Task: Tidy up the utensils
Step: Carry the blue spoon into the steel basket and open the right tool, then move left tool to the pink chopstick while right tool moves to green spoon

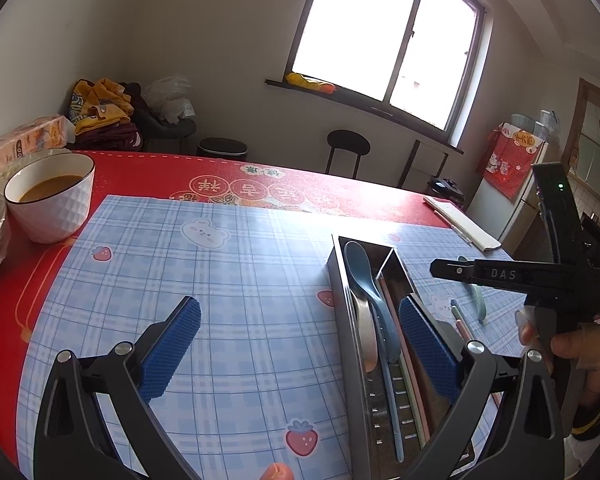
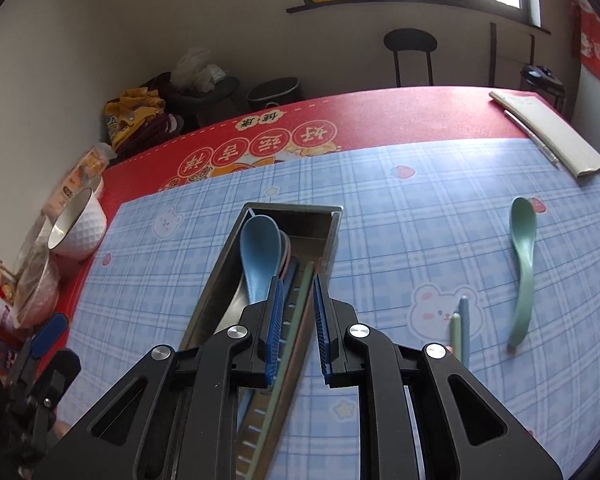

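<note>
One green spoon (image 2: pixel 523 268) remains: light, stiff, slippery; pinch its handle. Right claw (image 2: pixel 296 316) narrowly parted, left claw (image 1: pixel 300 344) spread.

One metal tray (image 2: pixel 334 236) holds two spoons, blue (image 2: pixel 259 254) and steel (image 1: pixel 366 328), plus chopsticks of unclear number. At three o'clock: one green spoon (image 2: pixel 523 264), two loose chopsticks (image 2: pixel 460 330). At nine o'clock: one white bowl (image 1: pixel 52 200).

A lived-in home dining room: a desk (image 1: pixel 148 176) under a red festive cloth, soup bowl (image 1: pixel 50 196) at 10 o'clock, clothes pile (image 1: pixel 100 108) behind it, window (image 1: pixel 384 32) at 12, fridge (image 1: pixel 512 184) at 2.
</note>
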Available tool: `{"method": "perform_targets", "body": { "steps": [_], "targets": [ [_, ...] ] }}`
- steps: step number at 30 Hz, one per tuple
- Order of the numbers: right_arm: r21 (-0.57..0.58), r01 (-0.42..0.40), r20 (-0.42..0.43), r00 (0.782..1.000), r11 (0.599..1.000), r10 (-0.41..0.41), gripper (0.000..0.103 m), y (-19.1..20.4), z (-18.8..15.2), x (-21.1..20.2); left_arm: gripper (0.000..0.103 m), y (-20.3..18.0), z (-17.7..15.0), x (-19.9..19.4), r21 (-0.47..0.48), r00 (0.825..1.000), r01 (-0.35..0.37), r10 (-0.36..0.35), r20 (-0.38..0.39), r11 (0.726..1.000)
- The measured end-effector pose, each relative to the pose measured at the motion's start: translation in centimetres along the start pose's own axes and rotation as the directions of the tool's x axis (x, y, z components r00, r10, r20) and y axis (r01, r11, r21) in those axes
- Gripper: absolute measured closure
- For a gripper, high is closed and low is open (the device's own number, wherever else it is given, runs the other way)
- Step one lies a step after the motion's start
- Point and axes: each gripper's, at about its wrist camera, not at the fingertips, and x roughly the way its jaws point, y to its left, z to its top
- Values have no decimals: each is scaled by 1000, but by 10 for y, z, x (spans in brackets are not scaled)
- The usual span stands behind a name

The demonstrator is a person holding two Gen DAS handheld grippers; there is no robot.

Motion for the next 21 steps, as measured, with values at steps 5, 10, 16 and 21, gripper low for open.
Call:
{"method": "perform_targets", "body": {
  "steps": [5,10,16,21],
  "targets": [
    [-79,30,81,996,996,-24,86,-40,-10,-26,6,-13,-1,-7,34,999,-29,28,40,999],
    [-63,26,88,996,998,-20,86,-94,-25,-43,6,-38,-2,-10,68,998,-57,55,41,996],
    [-42,5,105,994,999,-1,86,-142,-40,-48,22,-100,-12,-6,132,1000,-30,29,6,991],
    [-11,-37,129,991,999,38,86,-168,-40,-45,30,-158,-22,2,164,999,-26,32,-34,986]
  ]
}}
